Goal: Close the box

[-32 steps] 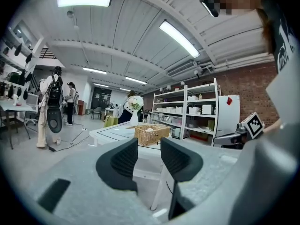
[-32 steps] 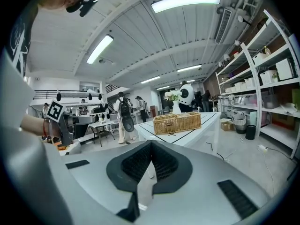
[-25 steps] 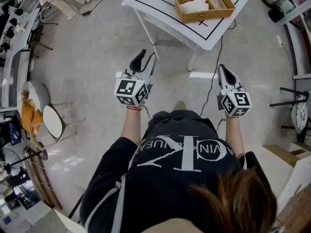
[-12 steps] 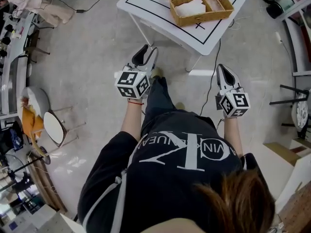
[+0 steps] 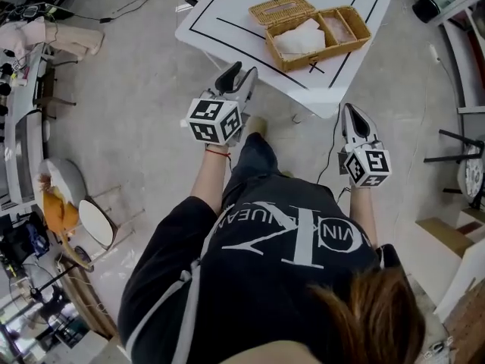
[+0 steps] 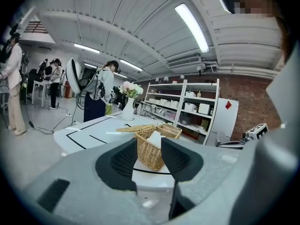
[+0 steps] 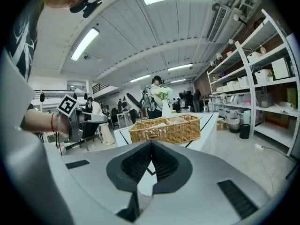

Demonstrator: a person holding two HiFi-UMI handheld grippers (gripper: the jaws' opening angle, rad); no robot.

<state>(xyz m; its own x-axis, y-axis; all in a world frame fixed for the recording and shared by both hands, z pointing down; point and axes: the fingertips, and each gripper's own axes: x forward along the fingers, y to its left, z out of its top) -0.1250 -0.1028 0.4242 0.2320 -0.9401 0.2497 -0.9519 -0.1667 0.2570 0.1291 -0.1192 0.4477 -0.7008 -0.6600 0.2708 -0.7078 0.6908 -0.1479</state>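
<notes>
The wicker box point(image 5: 322, 35) sits on the white table point(image 5: 227, 14) with its lid point(image 5: 282, 10) swung open to the left and white paper inside. My left gripper point(image 5: 241, 73) is open and empty, hovering just short of the table's near edge. In the left gripper view the box point(image 6: 149, 149) shows between the spread jaws, still some way off. My right gripper point(image 5: 350, 111) is shut with nothing in it, off the table's near right corner. Over its closed tips in the right gripper view I see the box point(image 7: 164, 129).
Metal shelves point(image 6: 187, 111) with boxes line the brick wall to the right. A vase of flowers point(image 6: 129, 109) stands at the table's far side, and people stand beyond it. A chair point(image 5: 95, 222) and clutter are at the left on the floor.
The person has stepped toward the table, carrying both grippers forward. The box looks nearer and larger in every view. The left jaws stay apart and the right jaws stay together.
</notes>
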